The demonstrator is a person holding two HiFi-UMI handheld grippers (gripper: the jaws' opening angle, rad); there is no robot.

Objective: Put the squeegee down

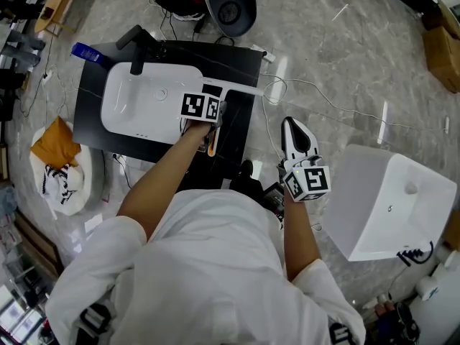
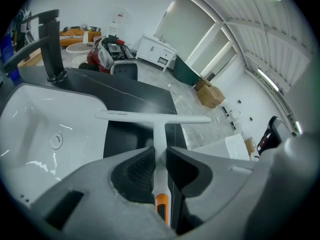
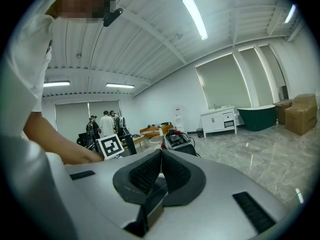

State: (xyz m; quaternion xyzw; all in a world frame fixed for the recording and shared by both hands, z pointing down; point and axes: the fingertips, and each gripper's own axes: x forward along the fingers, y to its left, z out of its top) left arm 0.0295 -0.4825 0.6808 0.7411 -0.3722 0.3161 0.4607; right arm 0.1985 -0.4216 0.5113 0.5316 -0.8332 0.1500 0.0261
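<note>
Our left tool [image 2: 160, 156] is clamped on the squeegee [image 2: 155, 117] handle, with the white blade out over the black worktop [image 2: 135, 101], just right of the white sink [image 2: 45, 129]. We can't tell if the blade is touching down. Our right tool [image 3: 161, 159] is pinched together with nothing in it, off to the side above the floor [image 1: 345, 63].

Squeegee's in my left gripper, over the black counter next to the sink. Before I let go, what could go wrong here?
1. The blade of the squeegee seems to reach past the right edge of the black counter. If the left gripper releases it here, it might tip off toward the floor.
2. The blade's other end is close to the rim of the white sink, so it could slide into the basin.
</note>
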